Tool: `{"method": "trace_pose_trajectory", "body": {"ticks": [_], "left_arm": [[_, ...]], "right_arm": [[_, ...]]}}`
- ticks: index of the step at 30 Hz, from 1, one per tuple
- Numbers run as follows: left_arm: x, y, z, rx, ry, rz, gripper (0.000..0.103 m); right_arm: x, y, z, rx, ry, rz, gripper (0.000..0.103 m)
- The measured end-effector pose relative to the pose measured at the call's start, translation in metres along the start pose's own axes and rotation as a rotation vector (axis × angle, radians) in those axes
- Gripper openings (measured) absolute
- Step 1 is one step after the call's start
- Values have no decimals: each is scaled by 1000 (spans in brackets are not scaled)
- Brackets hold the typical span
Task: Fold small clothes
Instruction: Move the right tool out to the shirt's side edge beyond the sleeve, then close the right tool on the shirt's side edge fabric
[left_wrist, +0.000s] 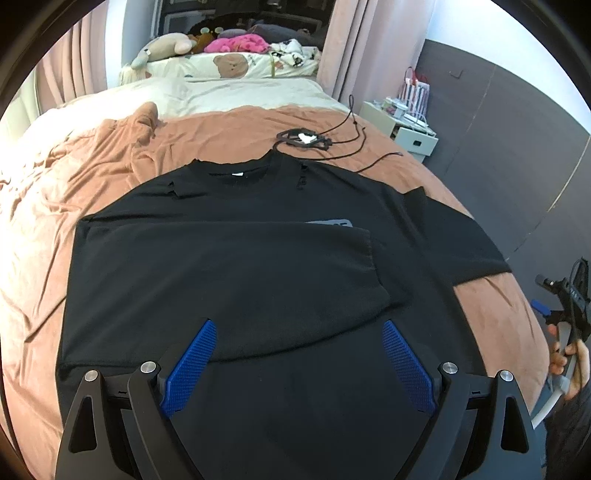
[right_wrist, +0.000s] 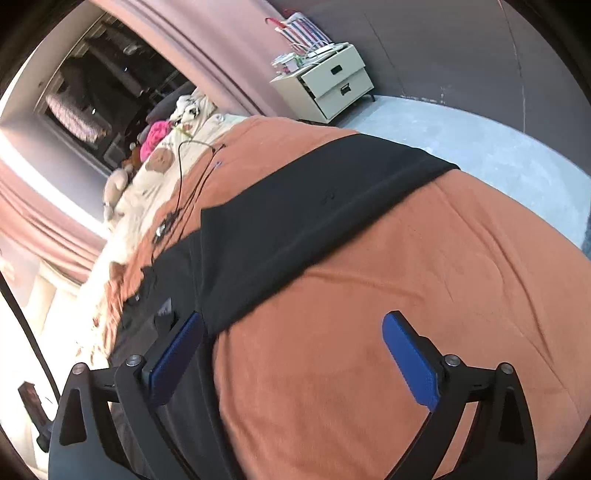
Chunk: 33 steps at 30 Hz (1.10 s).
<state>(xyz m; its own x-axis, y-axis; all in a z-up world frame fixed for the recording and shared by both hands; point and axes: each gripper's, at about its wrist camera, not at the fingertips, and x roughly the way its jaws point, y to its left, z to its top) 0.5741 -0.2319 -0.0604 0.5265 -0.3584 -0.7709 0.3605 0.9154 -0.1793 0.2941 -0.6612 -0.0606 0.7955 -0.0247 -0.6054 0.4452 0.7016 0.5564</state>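
A black T-shirt (left_wrist: 240, 258) lies spread on the brown bedspread (left_wrist: 92, 177), collar at the far end. Its left side is folded in over the middle, and the right sleeve (left_wrist: 454, 236) still sticks out. My left gripper (left_wrist: 299, 326) hovers open above the shirt's near part, with only cloth below its blue pads (left_wrist: 192, 362). In the right wrist view the right gripper (right_wrist: 291, 319) is open over the bedspread (right_wrist: 369, 332) beside the shirt's right sleeve (right_wrist: 314, 229), nothing between its fingers. The right gripper's body and the hand holding it (left_wrist: 567, 354) show at the left wrist view's right edge.
Black cords with a small device (left_wrist: 303, 138) lie on the bedspread beyond the collar. Pillows and soft toys (left_wrist: 229, 55) sit at the head of the bed. A white drawer unit (right_wrist: 332, 85) stands on the floor to the right, by a grey wall.
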Motion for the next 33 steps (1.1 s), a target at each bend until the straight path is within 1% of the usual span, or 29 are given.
{"method": "trace_pose_trajectory", "body": {"ticks": [5, 9, 13, 14, 16, 17, 18, 20, 21, 23, 25, 29, 30, 31, 32, 33], "left_arm": [[23, 6, 10, -19, 14, 22, 92], [41, 12, 16, -33, 29, 37, 92], [57, 20, 22, -57, 39, 52, 92], [61, 23, 23, -63, 41, 55, 92], [68, 28, 25, -75, 43, 62, 90], [71, 30, 26, -80, 43, 65, 87], [75, 32, 26, -87, 45, 71, 83], [84, 39, 27, -113, 57, 88, 77], [87, 42, 28, -121, 60, 90, 74], [95, 48, 28, -145, 71, 87, 72], [103, 52, 27, -160, 81, 94, 70], [120, 59, 25, -177, 114, 112, 58], [123, 60, 24, -182, 122, 118, 54], [129, 63, 22, -191, 136, 127, 53], [131, 64, 21, -198, 145, 129, 51], [137, 67, 18, -213, 167, 123, 48]], "right_arm": [[28, -14, 12, 37, -8, 26, 98], [51, -28, 21, 88, 1, 29, 98], [69, -44, 27, 161, 12, 61, 98], [71, -48, 28, 182, 9, 67, 96], [76, -58, 29, 217, 6, 50, 79], [79, -60, 30, 232, 12, 46, 62], [82, -64, 30, 252, 16, 54, 50], [82, -71, 29, 297, 5, 54, 39], [81, -73, 29, 313, -5, 61, 36], [81, -73, 28, 328, -15, 57, 33], [81, -72, 26, 342, -25, 55, 33], [81, -71, 24, 388, -44, 44, 32], [81, -70, 24, 403, -54, 38, 31], [81, -70, 24, 415, -63, 31, 31], [79, -70, 23, 433, -82, 15, 27], [76, -70, 22, 449, -113, -19, 25]]}}
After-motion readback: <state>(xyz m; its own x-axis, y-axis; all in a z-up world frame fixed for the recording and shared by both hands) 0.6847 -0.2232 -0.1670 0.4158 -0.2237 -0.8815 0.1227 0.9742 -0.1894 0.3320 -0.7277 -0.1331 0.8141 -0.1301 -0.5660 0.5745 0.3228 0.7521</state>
